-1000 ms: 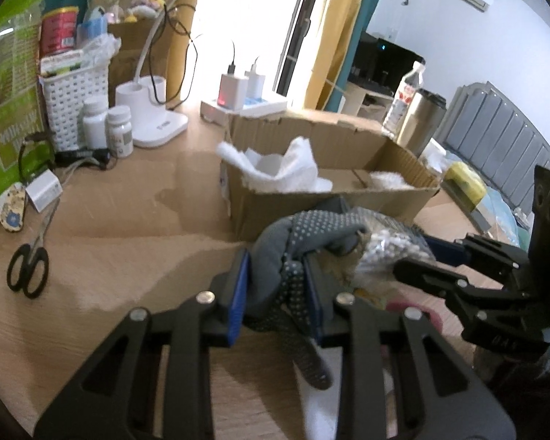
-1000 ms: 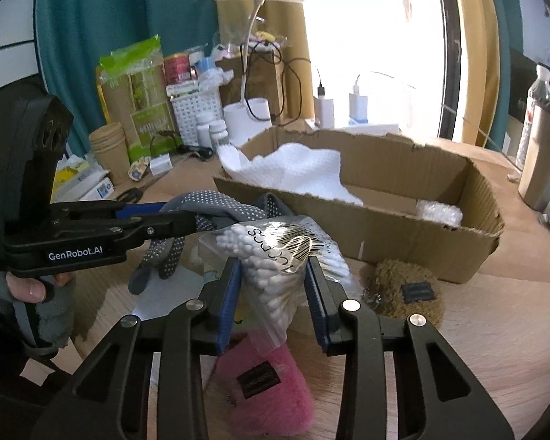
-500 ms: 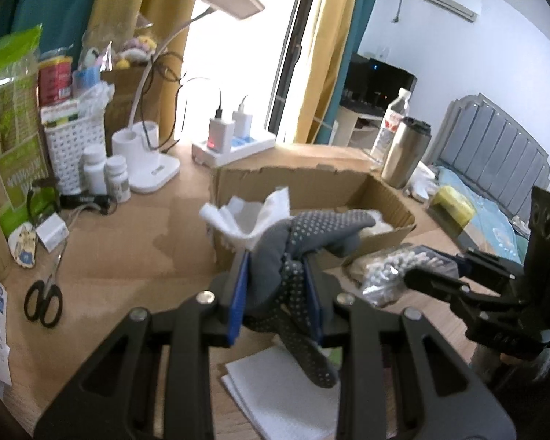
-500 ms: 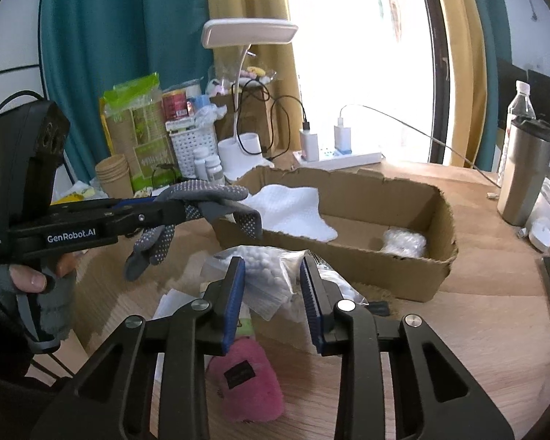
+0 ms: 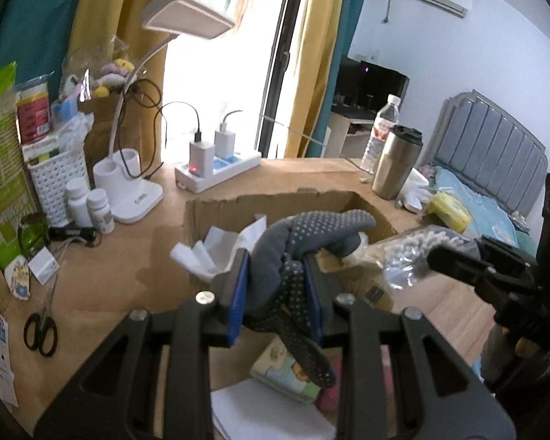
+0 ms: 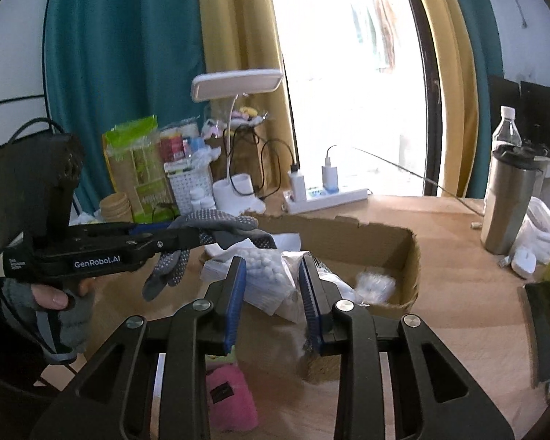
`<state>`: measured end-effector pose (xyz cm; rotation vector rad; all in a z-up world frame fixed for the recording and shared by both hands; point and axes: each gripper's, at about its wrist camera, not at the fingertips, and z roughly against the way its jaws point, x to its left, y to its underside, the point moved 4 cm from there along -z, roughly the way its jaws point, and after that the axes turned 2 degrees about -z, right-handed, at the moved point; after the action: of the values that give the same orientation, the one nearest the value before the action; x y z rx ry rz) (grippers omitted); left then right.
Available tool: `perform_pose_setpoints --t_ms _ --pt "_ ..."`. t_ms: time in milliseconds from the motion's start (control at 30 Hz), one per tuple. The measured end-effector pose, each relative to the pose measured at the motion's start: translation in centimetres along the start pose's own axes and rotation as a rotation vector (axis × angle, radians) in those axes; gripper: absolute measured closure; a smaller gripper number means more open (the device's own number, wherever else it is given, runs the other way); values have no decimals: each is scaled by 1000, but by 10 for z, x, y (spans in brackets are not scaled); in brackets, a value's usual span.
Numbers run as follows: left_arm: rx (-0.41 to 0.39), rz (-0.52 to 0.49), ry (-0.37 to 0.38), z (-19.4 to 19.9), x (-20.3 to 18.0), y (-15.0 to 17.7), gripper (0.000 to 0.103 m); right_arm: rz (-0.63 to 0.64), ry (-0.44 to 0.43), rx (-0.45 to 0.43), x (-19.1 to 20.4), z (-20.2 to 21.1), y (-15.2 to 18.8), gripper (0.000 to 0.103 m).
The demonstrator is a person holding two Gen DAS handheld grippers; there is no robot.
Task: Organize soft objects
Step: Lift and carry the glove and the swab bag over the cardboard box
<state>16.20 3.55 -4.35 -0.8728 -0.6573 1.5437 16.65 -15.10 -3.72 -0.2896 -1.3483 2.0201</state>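
My left gripper [image 5: 275, 275] is shut on a grey dotted glove [image 5: 293, 242] and holds it in the air before the open cardboard box [image 5: 238, 201]. The glove also shows in the right wrist view [image 6: 209, 227]. My right gripper [image 6: 271, 275] is shut on a clear bag of cotton swabs [image 6: 264, 271], held above the table near the box [image 6: 403, 256]. The bag shows in the left wrist view [image 5: 410, 249]. White cloth [image 5: 216, 249] and a small white wad [image 6: 376, 284] lie in the box. A pink fuzzy pouch [image 6: 231, 399] and a brown fuzzy pouch [image 6: 319, 363] lie on the table below.
A desk lamp [image 5: 139, 190], power strip [image 5: 220, 172], pill bottles [image 5: 88, 205], white basket [image 5: 55, 179] and scissors [image 5: 40, 330] stand to the left. A steel tumbler [image 6: 509, 201] and water bottle [image 6: 508, 128] stand to the right. White paper [image 5: 260, 410] and a small printed packet [image 5: 286, 374] lie under the left gripper.
Both grippers have risen from the table with their loads, the glove and the swab bag, and now hang higher, near the box's front wall.
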Motion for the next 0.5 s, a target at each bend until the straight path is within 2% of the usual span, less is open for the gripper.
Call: perform_pose_setpoints --t_ms 133,500 --pt "-17 -11 7 -3 -3 -10 74 -11 3 -19 -11 1 -7 76" --pt "9 -13 4 -29 -3 -17 74 -11 4 -32 -28 -14 -24 78"
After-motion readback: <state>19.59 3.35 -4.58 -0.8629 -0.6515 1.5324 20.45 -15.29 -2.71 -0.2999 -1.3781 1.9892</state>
